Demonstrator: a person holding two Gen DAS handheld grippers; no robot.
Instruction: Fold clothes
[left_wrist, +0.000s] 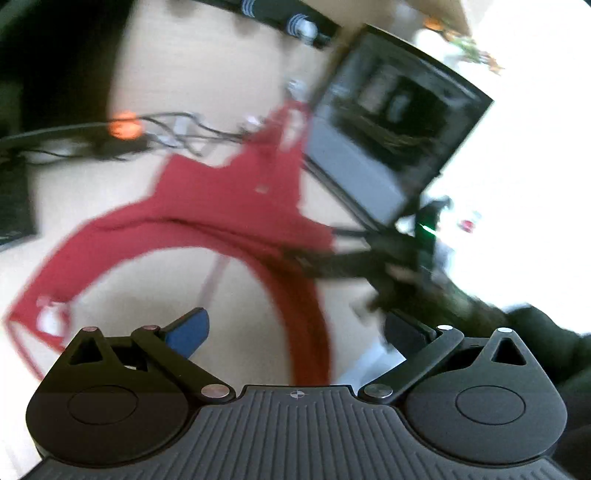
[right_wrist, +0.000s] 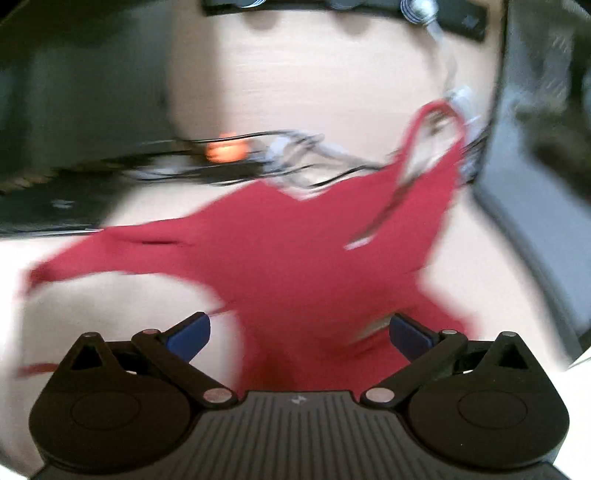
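Both grippers' fingers (left_wrist: 188, 330) spread wide above red garment (right_wrist: 295, 251).

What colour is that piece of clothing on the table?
Red garment, plain with no pattern visible; clearest in the right wrist view.

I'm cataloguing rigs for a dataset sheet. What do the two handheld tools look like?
Both look identical: the left tool and right tool each have a black ribbed body, two round black housings, black linkage arms with silver pivot pins, and blue finger pads. A small round mark sits at the centre.
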